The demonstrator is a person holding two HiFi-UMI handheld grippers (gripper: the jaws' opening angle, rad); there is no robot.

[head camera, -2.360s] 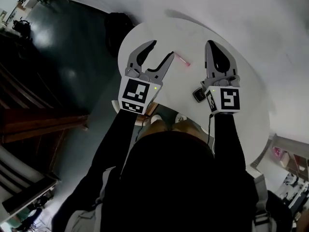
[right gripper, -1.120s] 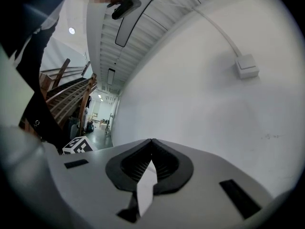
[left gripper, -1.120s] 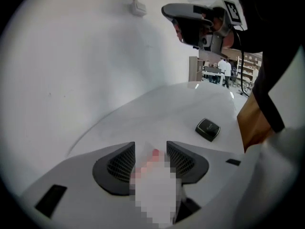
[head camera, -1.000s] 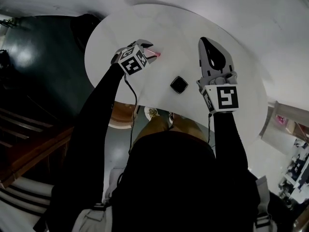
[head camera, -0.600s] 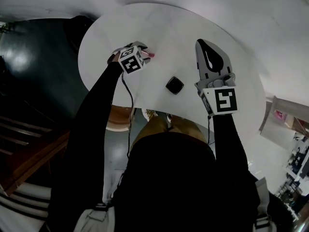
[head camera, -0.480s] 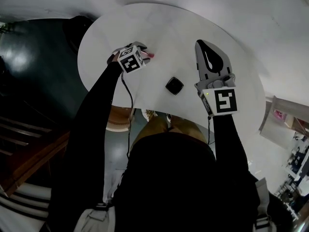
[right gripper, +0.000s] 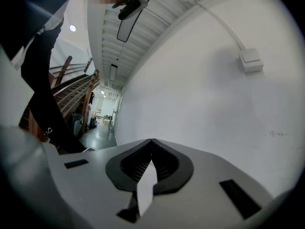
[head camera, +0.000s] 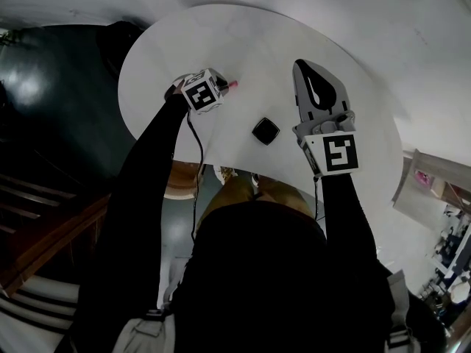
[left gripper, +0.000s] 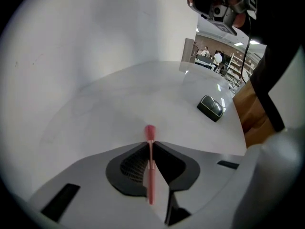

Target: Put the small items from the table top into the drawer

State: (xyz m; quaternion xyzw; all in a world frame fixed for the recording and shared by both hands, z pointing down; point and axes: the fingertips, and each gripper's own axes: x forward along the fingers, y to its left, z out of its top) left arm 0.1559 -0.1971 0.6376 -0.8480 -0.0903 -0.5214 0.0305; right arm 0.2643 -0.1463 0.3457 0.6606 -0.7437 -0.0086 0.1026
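The left gripper (left gripper: 150, 142) has just been closing its jaws, and they now pinch the pink pen (left gripper: 150, 131) between them. The pen is at the left part of the round table (head camera: 294, 28), a little inside its left edge. It is thin, stiff, light and probably smooth – it can roll or turn in the pads, so a hold near its middle seems safest. Its long axis runs along the jaw line, with the thicker end pointing out past the tips, away over the table. A small black item (head camera: 266, 130) lies near the table's near edge. The right gripper (right gripper: 151, 140) is closed on nothing – held level, facing the wall.
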